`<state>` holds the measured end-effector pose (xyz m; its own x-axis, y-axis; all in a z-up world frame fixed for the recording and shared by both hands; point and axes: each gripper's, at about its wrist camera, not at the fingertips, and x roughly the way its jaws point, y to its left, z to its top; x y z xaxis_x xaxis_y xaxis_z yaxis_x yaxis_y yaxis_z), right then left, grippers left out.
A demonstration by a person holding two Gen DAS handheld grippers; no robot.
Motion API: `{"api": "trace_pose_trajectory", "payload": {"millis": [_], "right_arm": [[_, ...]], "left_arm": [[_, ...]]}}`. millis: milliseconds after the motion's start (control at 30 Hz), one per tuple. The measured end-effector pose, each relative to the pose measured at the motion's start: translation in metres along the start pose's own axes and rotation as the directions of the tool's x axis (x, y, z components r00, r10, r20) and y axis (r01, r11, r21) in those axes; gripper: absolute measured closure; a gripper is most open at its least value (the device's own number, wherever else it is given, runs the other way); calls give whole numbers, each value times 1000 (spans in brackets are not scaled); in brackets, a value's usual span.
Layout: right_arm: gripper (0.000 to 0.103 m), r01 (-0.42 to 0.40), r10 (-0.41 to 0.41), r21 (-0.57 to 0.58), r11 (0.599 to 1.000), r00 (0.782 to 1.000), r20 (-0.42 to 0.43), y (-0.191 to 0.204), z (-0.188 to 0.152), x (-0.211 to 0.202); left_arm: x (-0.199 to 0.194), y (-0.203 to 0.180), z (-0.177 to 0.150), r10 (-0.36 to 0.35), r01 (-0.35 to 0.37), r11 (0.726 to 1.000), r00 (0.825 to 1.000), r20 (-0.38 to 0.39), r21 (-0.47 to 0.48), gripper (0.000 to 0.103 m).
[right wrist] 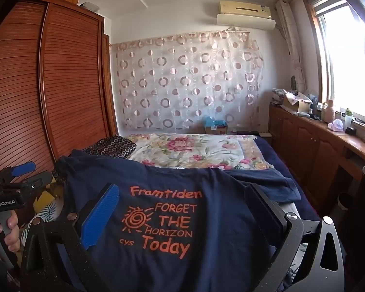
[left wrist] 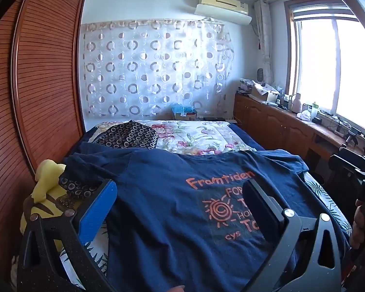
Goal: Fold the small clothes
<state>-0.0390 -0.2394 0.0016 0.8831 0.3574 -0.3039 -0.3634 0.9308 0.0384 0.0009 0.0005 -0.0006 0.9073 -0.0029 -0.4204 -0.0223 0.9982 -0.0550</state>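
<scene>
Bedroom bed (right wrist: 262, 143) under a navy T-shirt (right wrist: 206, 255), both grippers (left gripper (left wrist: 180, 209), right gripper (right wrist: 185, 211)) tilted slightly downward, fingers wide, empty.

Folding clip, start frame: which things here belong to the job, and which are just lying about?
Job:
- navy T-shirt, spread flat on the bed
- left gripper, open
- right gripper, open

Lying about:
- yellow plush toy
- dotted dark cloth
- floral quilt
- clutter on the cabinet
</scene>
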Motion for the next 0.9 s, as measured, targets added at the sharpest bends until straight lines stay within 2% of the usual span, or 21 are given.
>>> {"api": "trace_pose_trajectory", "payload": {"millis": [900], "right_arm": [[0,-4,4,0,1000,1000,0,-1,2,0]], "left_arm": [[-2,-1,1,-2,2,1000,1000,7,16,0]]}}
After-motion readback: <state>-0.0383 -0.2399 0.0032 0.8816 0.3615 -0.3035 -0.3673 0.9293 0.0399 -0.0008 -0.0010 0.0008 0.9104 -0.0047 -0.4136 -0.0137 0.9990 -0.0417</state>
